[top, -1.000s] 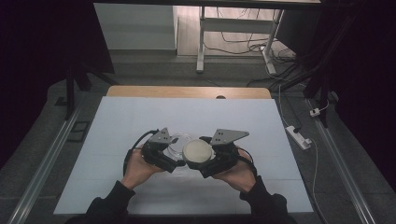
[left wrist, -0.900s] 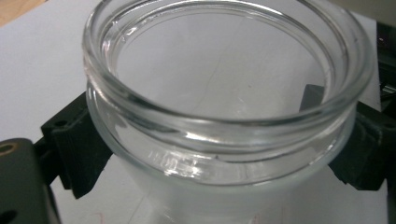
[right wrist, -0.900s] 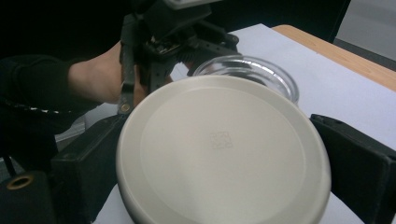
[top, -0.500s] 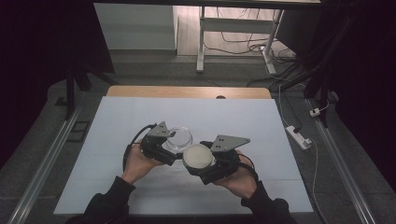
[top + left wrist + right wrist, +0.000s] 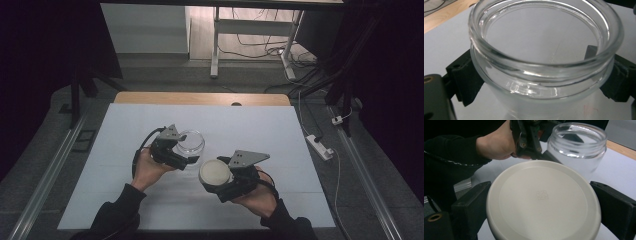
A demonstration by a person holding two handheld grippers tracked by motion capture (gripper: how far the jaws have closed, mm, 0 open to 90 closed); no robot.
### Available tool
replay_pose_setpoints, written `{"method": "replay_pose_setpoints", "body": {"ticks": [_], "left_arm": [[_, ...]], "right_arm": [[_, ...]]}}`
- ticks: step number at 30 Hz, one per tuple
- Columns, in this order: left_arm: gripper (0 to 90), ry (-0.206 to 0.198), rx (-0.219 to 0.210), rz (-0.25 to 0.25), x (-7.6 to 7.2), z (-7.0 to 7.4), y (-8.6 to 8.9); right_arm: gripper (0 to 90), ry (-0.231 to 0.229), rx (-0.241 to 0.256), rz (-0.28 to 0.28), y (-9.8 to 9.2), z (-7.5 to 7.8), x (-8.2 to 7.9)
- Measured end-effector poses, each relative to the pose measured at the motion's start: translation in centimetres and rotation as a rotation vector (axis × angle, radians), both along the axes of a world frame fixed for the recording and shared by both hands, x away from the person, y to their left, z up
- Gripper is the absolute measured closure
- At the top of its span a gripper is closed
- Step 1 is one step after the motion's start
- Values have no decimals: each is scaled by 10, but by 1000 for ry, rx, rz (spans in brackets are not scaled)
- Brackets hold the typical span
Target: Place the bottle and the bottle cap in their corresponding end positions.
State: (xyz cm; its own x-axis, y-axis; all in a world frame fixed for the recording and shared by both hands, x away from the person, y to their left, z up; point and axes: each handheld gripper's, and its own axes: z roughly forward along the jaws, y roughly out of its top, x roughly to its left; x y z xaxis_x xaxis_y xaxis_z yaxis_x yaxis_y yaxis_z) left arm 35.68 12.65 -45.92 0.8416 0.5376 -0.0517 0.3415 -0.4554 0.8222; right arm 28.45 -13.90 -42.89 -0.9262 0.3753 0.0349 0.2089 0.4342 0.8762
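Glass jar (image 5: 191, 142): clear, wide-mouthed, empty, standing on the white table (image 5: 280, 130). Likely heavy, rigid, slick, breakable; best held below the thick rim (as now). Left gripper (image 5: 186, 159) pinches it from both sides. Lid (image 5: 215, 172): cream, round, flat, probably light and stiff. Right gripper (image 5: 216, 176) clamps its edges, apart from the jar.

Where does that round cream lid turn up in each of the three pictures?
High view: the lid sits low and centre, clamped by the right gripper.
Left gripper view: not in it.
Right gripper view: the lid sits bottom centre, between the black jaws.
Shared landmark: the glass jar.
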Motion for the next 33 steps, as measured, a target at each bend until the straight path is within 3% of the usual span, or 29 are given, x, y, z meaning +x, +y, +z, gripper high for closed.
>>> {"method": "replay_pose_setpoints", "body": {"ticks": [19, 33], "left_arm": [[74, -13, -17, -1, 23, 2, -11], [74, -30, -13, 8, 43, -3, -16]], "right_arm": [[72, 9, -18, 1, -2, -20, -6], [72, 25, -68, 32, 12, -47, -5]]}}
